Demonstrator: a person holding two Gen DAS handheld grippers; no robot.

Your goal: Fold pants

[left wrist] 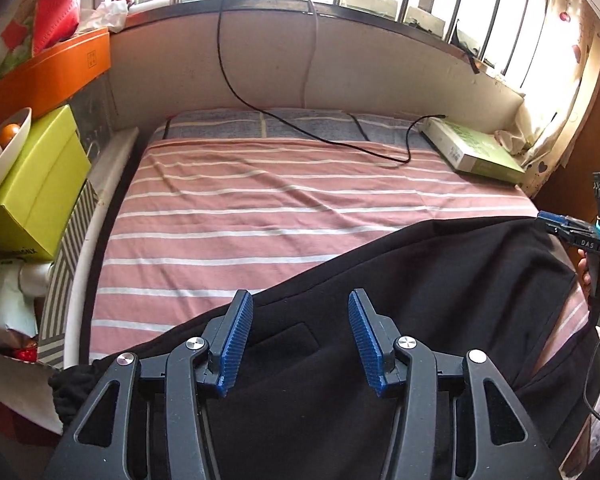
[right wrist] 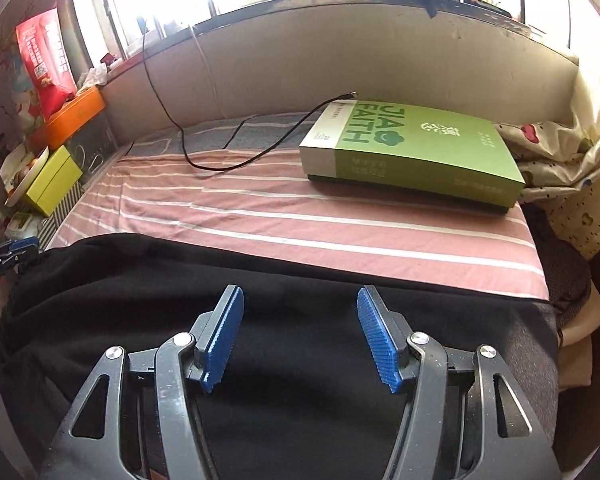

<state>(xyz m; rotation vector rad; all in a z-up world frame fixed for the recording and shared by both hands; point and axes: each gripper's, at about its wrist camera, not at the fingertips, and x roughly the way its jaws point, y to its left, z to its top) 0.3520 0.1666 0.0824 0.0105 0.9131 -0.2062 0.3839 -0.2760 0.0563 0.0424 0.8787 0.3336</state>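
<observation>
Black pants (left wrist: 420,288) lie spread across the near edge of a bed with a pink, white-striped sheet (left wrist: 260,208); they also show in the right wrist view (right wrist: 300,280). My left gripper (left wrist: 300,304) is open and empty just above the waist end, where a back pocket shows. My right gripper (right wrist: 300,300) is open and empty above the other end of the pants. The right gripper also appears at the far right of the left wrist view (left wrist: 568,228). The left gripper shows at the left edge of the right wrist view (right wrist: 4,256).
A green and white box (right wrist: 416,148) lies at the bed's far right corner, with a black cable (right wrist: 204,160) trailing beside it. Yellow (left wrist: 36,184) and orange (left wrist: 48,76) boxes and a bowl of fruit (left wrist: 0,152) stack at the left. A wall and barred window stand behind.
</observation>
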